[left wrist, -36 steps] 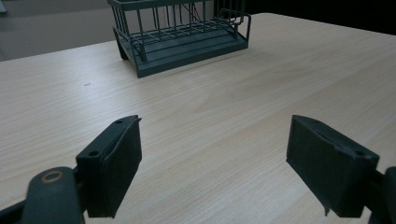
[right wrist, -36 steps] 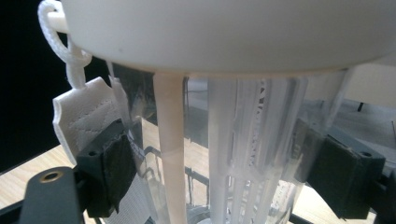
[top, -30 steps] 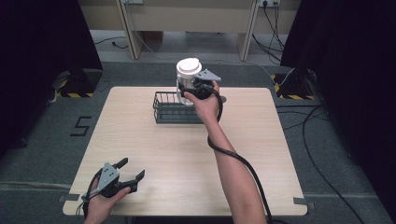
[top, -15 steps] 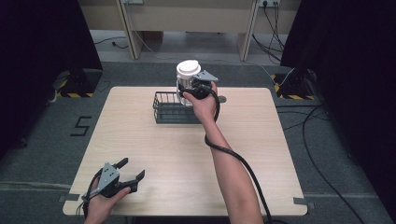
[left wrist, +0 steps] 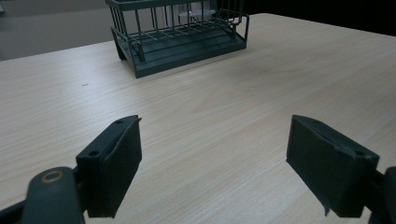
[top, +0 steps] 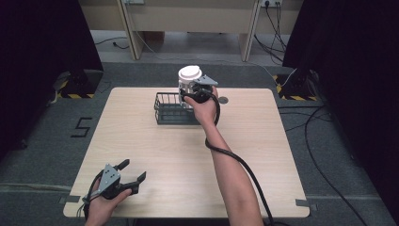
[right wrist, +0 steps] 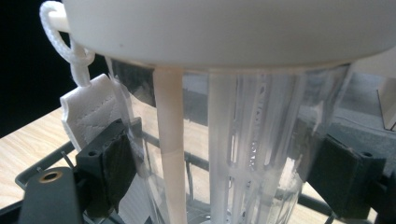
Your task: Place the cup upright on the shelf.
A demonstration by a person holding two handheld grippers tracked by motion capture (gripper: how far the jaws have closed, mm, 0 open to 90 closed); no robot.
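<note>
A clear plastic bottle (top: 189, 83) with a white lid (top: 190, 72) hangs upright over the right end of a dark wire basket (top: 165, 114) at the back of the table. My right gripper (top: 189, 90) is shut on it. In the right gripper view the black pads press both sides of the bottle (right wrist: 252, 140), under the lid (right wrist: 224, 28), and its lower end sits inside the basket's rim (right wrist: 42, 169). A white tag on a cord (right wrist: 91, 112) hangs from the lid. My left gripper (top: 133, 170) rests at the table's front left, open with nothing between its jaws (left wrist: 215, 158).
The wooden table (top: 282, 155) has bare surface between the basket (left wrist: 182, 46) and my left gripper. A small dark disc (top: 223, 100) lies just right of the right hand. The right gripper's cable trails along the forearm. Dark curtains and floor cables surround the table.
My right gripper has sunk a little with the bottle toward the basket. The left gripper has stayed where it was.
</note>
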